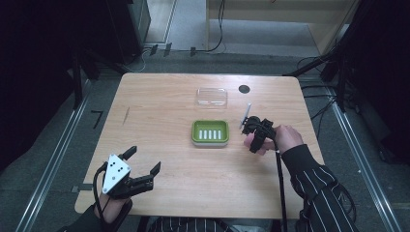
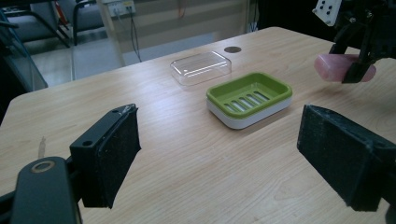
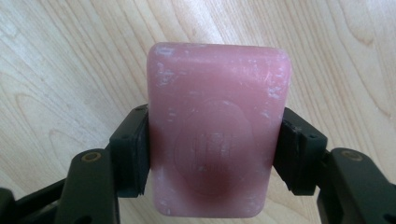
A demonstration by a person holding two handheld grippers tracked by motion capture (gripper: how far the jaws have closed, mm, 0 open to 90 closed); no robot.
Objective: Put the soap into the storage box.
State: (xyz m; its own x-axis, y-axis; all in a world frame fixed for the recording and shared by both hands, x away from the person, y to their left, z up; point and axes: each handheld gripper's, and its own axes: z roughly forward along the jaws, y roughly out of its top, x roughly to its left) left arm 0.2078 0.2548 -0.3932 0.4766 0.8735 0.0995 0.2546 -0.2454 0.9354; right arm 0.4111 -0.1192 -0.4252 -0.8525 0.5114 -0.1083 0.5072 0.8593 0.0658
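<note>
A: What's the right gripper [image 3: 212, 154] doing with that pink soap bar [image 3: 217, 126]?

B: Grasping it across its short sides, both pads flat on the bar, so it likely won't twist. In the high view the gripper [image 1: 252, 139] hangs just above the bench [image 1: 159, 96], at about three o'clock from the green soap dish [image 1: 210, 132]

A: Why carry it there?

B: My guess is the slotted dish is where the bar belongs; it sits open and empty, with the clear lid [image 1: 211, 96] parked at twelve o'clock from it, out of the way

A: And the left gripper [image 1: 142, 166]?

B: Released, jaws spread wide, holding nothing, resting near the bench's front edge at about seven o'clock from the dish, probably waiting to steady it or fetch the lid
</note>
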